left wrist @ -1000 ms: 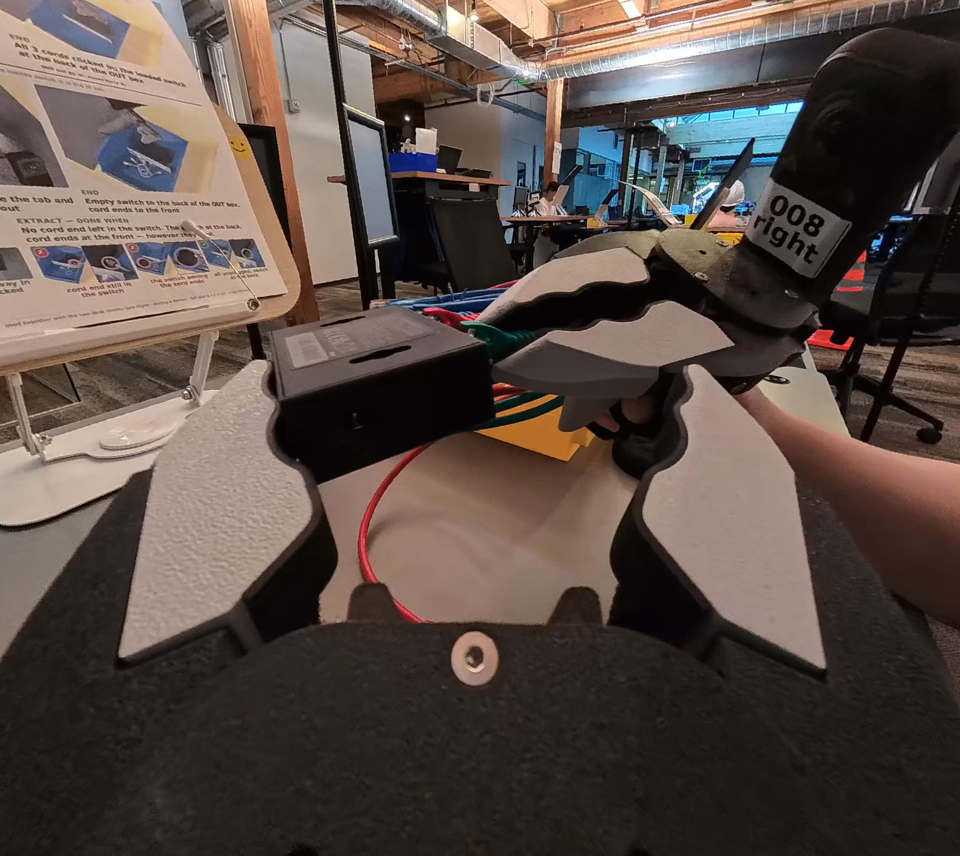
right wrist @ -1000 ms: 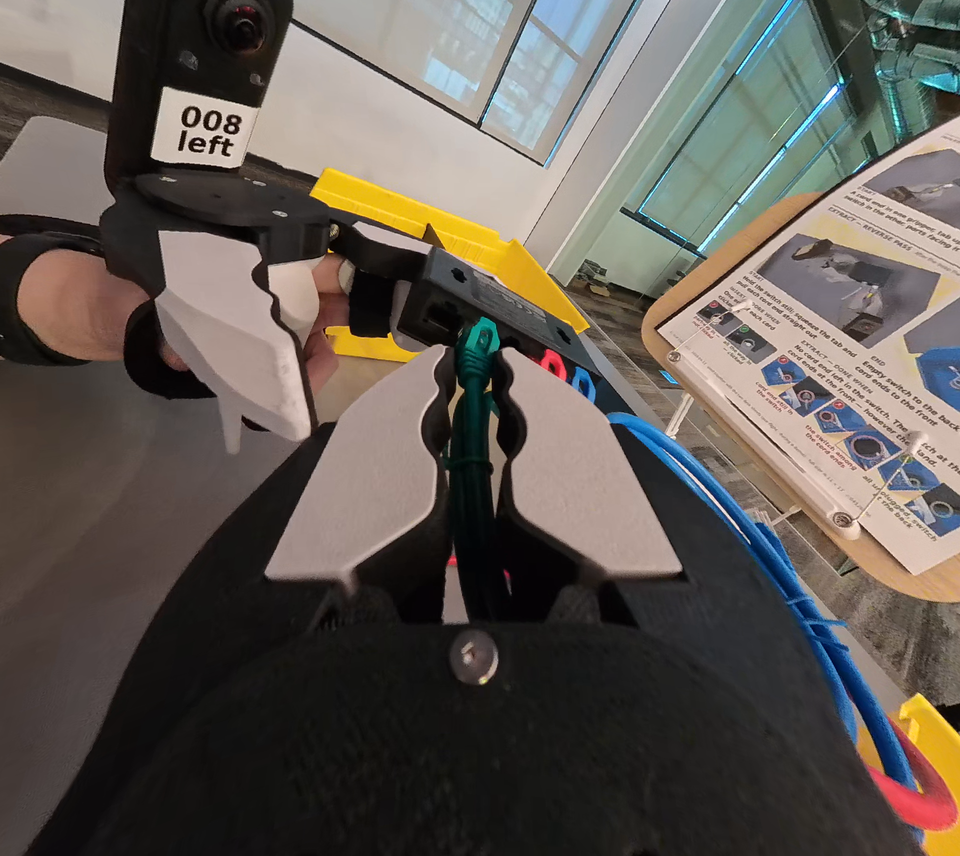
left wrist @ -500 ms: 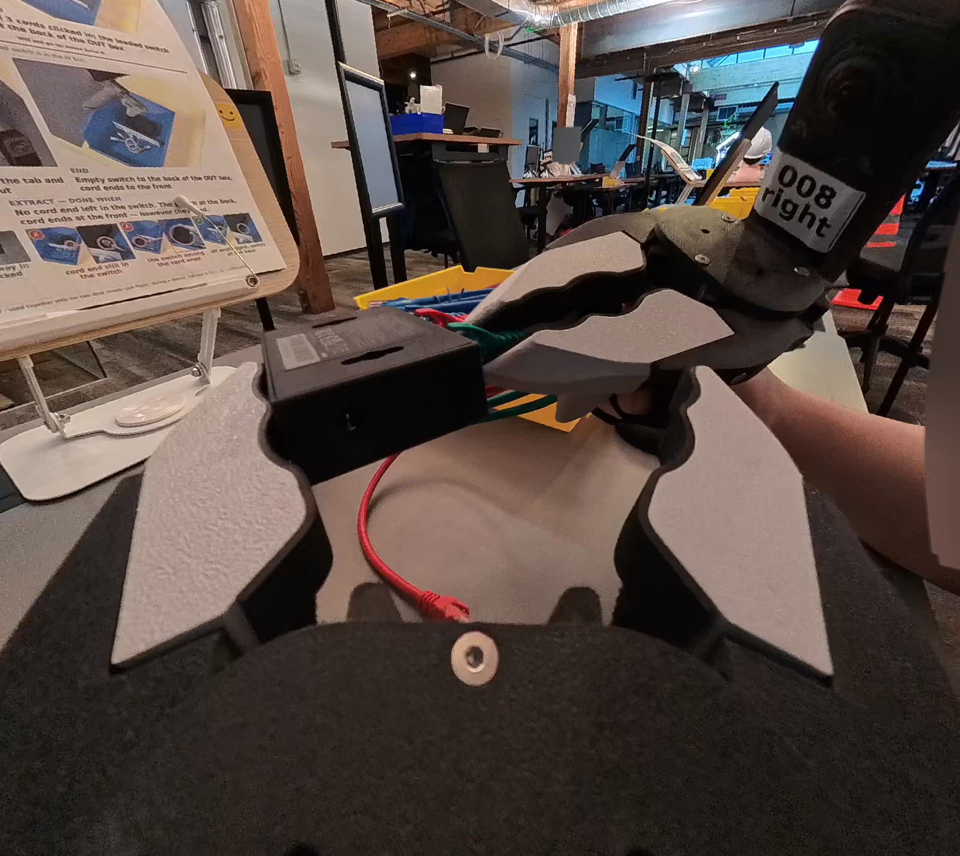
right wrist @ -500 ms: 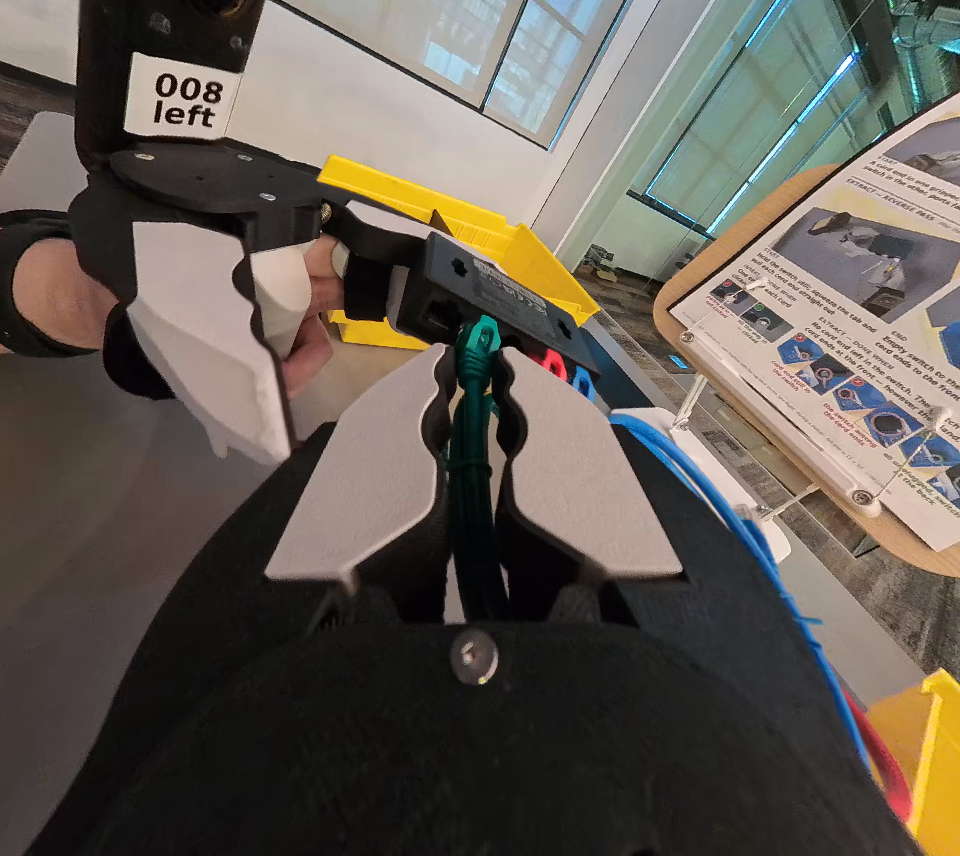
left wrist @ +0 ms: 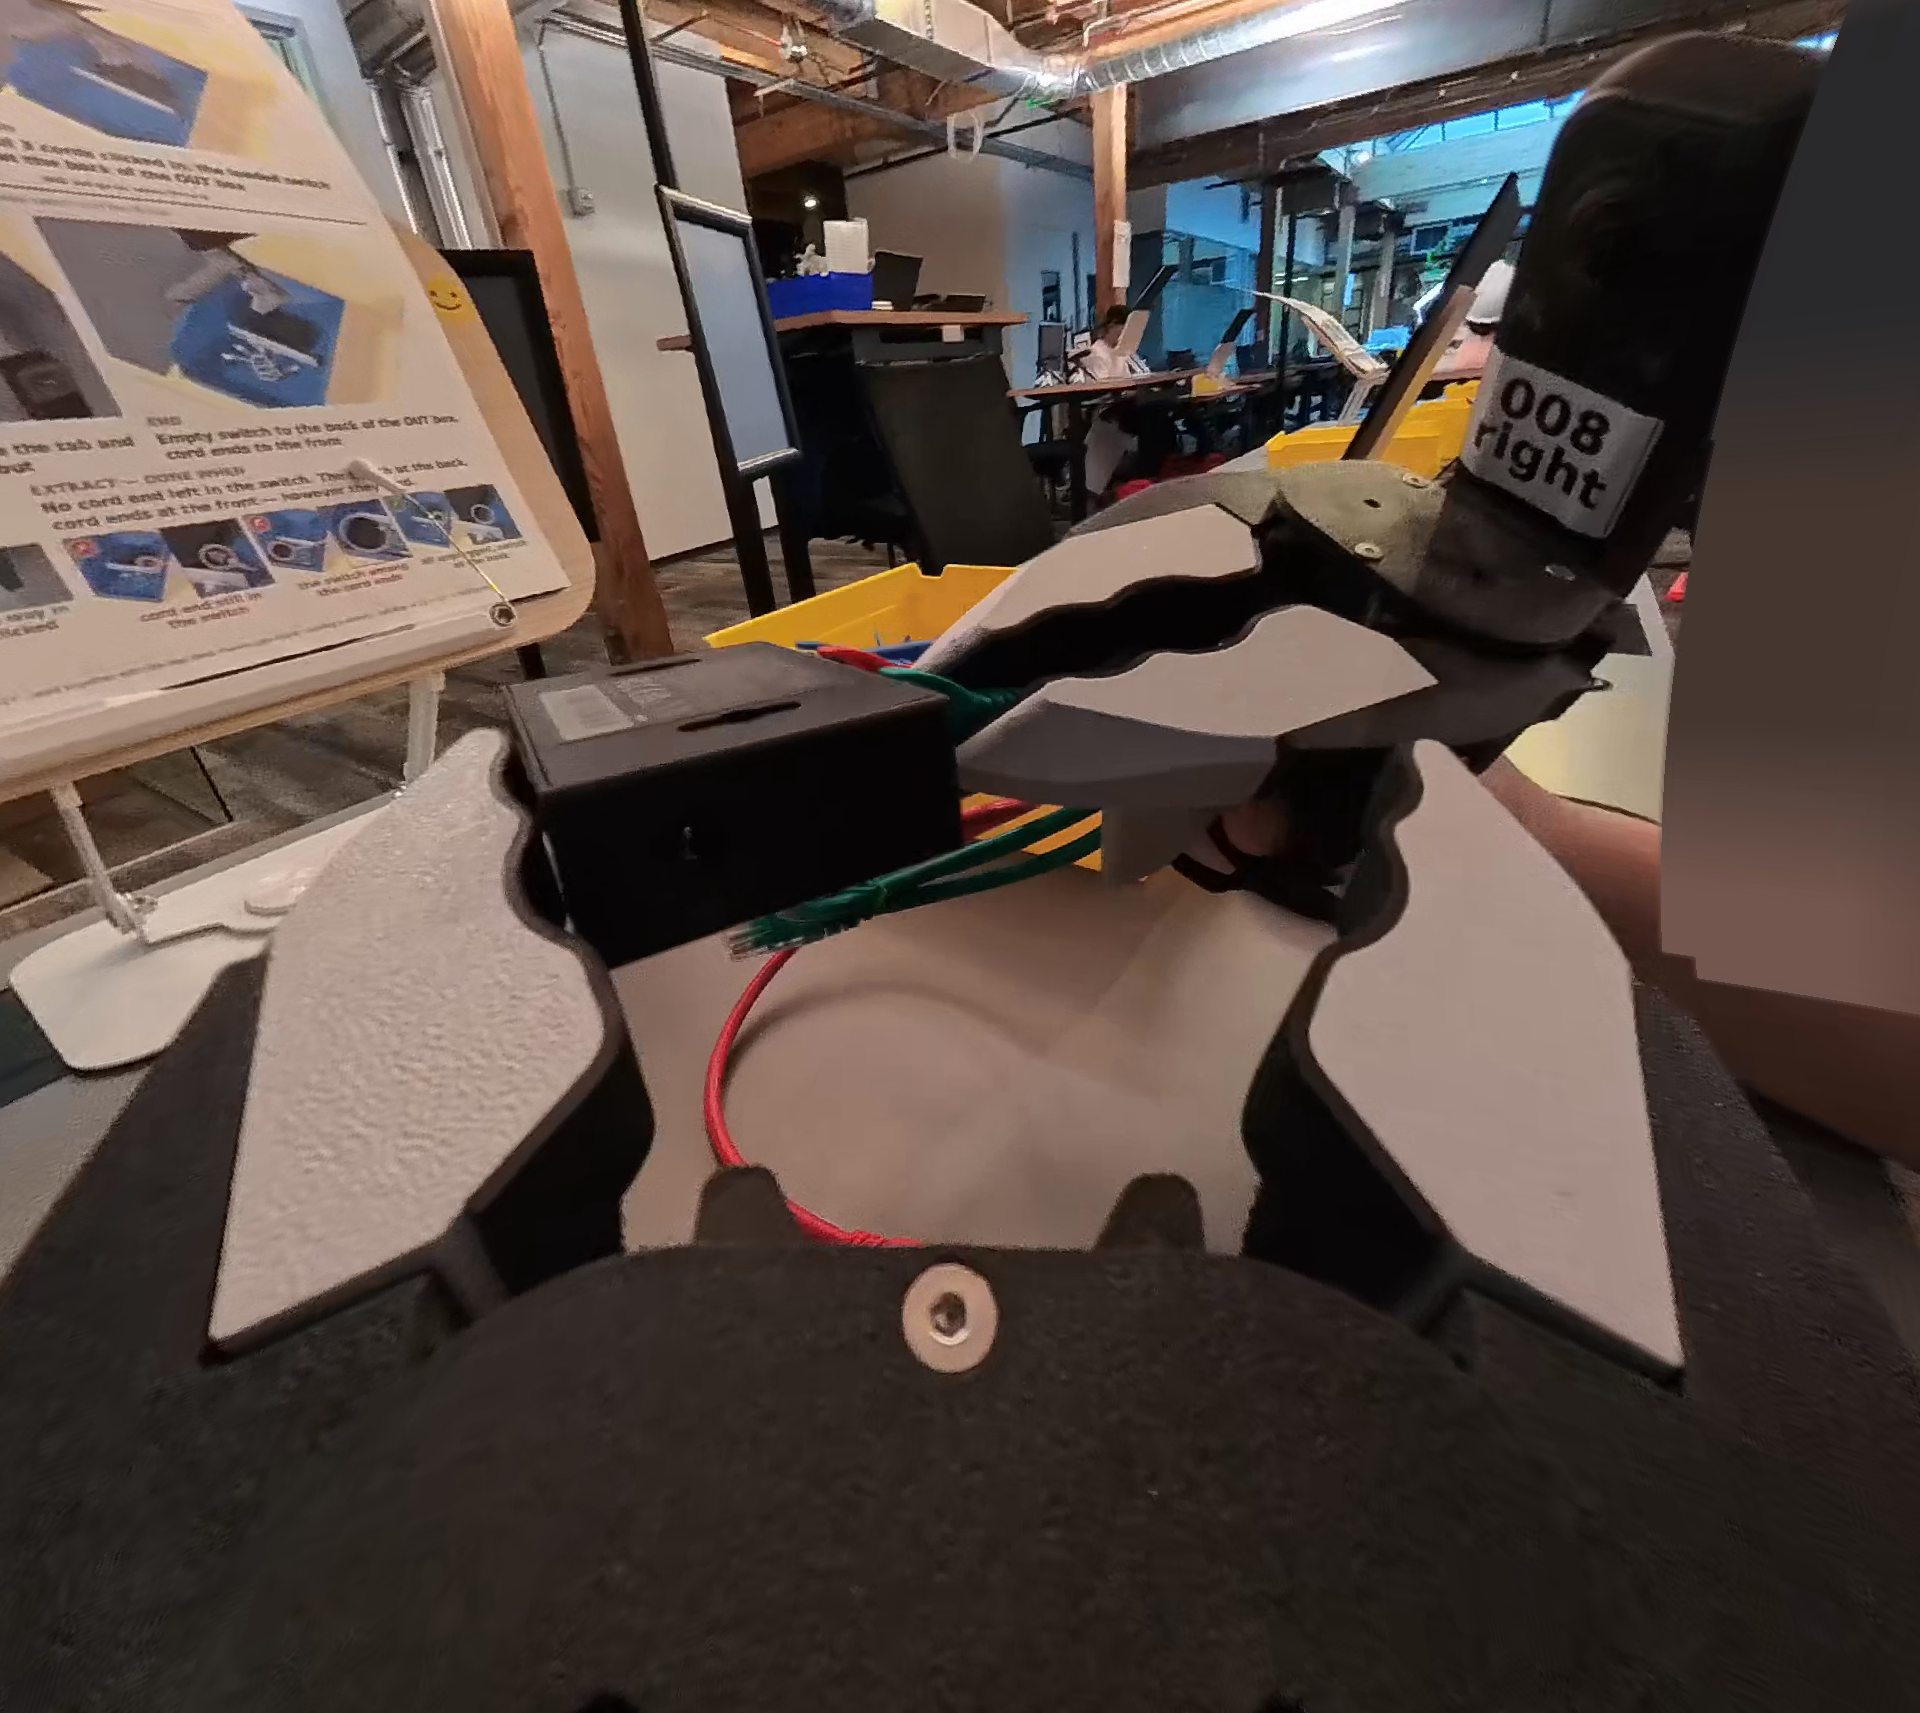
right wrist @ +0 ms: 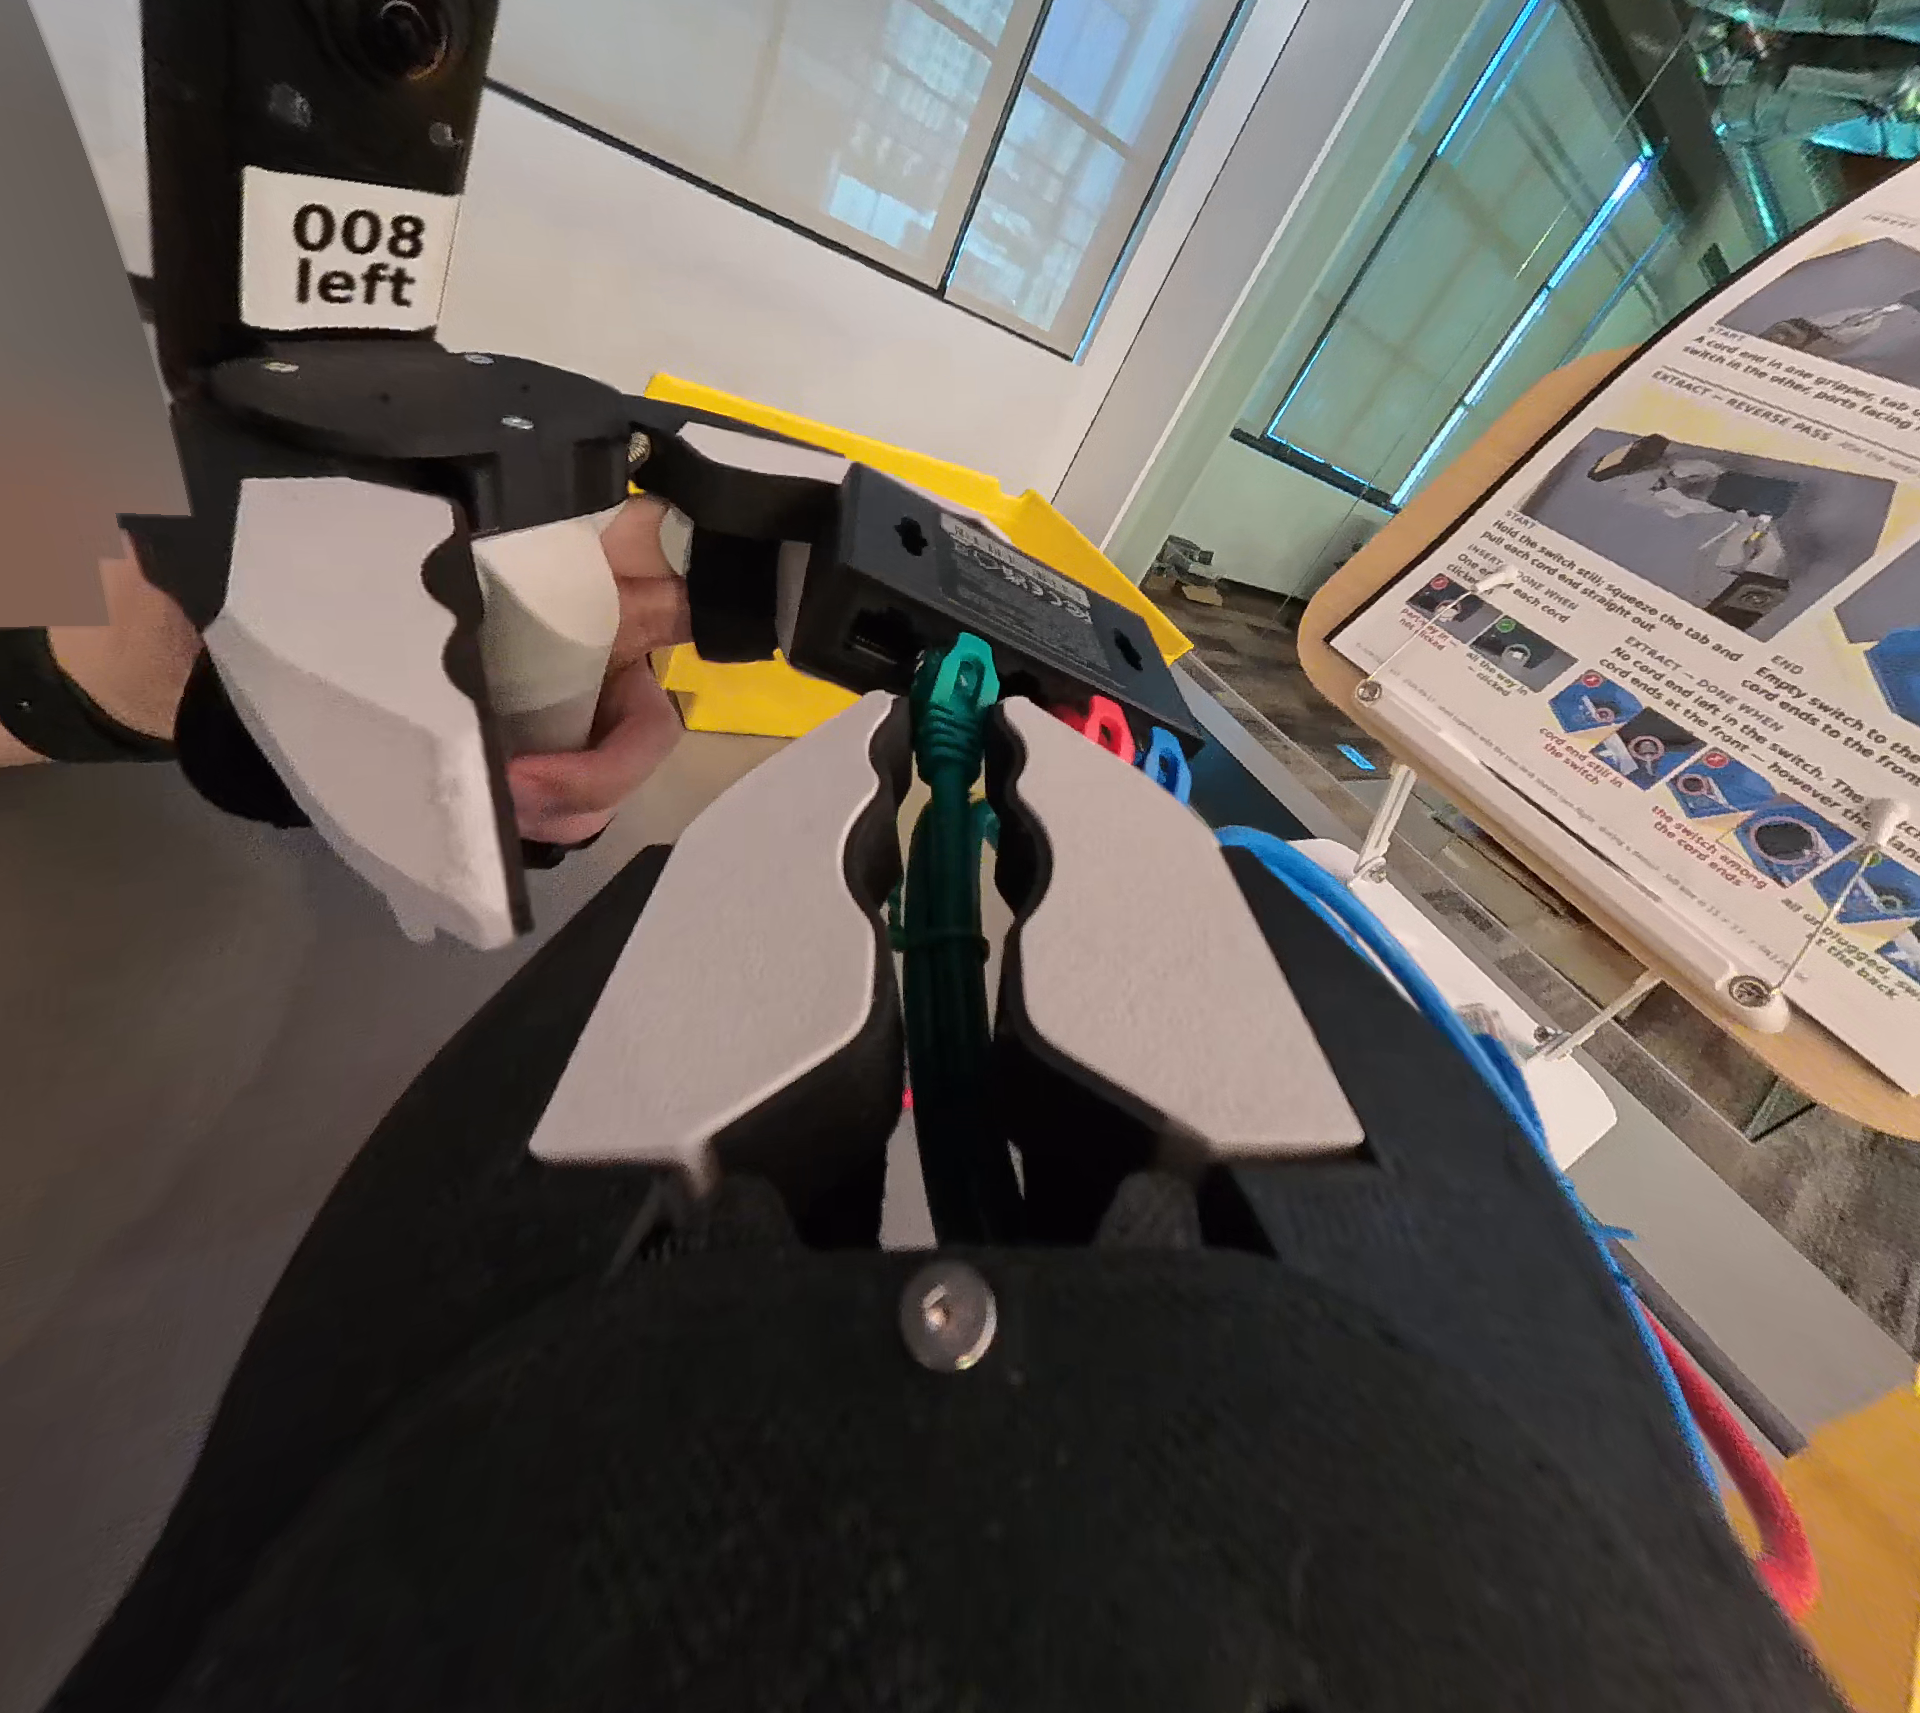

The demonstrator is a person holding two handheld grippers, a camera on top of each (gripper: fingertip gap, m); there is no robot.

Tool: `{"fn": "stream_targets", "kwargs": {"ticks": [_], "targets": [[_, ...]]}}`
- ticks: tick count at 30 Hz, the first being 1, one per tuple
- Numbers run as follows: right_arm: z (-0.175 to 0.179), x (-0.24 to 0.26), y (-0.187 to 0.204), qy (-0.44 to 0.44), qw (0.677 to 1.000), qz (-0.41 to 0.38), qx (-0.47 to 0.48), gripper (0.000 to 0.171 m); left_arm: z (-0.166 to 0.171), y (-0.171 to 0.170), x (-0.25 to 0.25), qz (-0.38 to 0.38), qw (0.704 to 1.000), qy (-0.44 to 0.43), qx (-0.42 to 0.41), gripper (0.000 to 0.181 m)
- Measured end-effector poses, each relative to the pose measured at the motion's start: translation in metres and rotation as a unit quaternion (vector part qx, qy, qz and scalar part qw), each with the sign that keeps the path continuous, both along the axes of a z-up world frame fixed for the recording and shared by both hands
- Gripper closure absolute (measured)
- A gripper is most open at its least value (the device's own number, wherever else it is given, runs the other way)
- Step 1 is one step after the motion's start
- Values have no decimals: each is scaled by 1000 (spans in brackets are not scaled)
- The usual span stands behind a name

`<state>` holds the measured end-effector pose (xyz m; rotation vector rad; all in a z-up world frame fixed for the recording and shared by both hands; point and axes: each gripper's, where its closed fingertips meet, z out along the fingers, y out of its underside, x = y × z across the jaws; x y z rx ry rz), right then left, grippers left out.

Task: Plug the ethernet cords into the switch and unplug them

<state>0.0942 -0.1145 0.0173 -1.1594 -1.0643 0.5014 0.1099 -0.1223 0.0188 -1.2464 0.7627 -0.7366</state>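
Observation:
The black switch (left wrist: 727,790) is off the table, lodged against the left fingertip of my left gripper (left wrist: 948,754), whose jaws stand wide. I cannot see the right finger touch it. In the right wrist view the left gripper (right wrist: 634,655) meets the end of the switch (right wrist: 997,593). My right gripper (right wrist: 948,713) is shut on the green cord's plug (right wrist: 961,687), whose tip is at a port; how deep it sits is hidden. Red (right wrist: 1091,723) and blue (right wrist: 1164,764) plugs sit in ports beside it. The green cord's loose end (left wrist: 790,931) hangs under the switch.
An instruction board on a white stand (left wrist: 208,416) is to the left, also in the right wrist view (right wrist: 1714,676). A yellow bin (left wrist: 862,614) stands behind the switch. The red cord (left wrist: 727,1061) loops on the table (left wrist: 987,1092). The blue cord (right wrist: 1382,946) trails right. My left and right fingertips are right by each other.
Both grippers and the switch have shifted together, keeping their hold. The green cord's loose end has swung into view under the switch. The red plug end seen earlier has dropped out of view.

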Motion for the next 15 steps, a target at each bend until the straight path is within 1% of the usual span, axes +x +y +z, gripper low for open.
{"fn": "stream_targets", "kwargs": {"ticks": [3,6,9,12,15], "targets": [[-1,-1,-1,2,1000,2,6,156,-1,0,-1,9,1000,3,17,36],[0,-1,-2,-1,999,-9,41,156,-1,-1,-1,15,999,9,42,37],[1,0,-3,-2,998,-19,61,157,-2,-2,-1,12,999,11,40,37],[0,0,-2,4,999,-16,52,156,-3,0,-2,14,999,13,35,37],[-5,-1,1,5,999,-15,40,156,-6,2,-2,10,1000,11,13,37]]}}
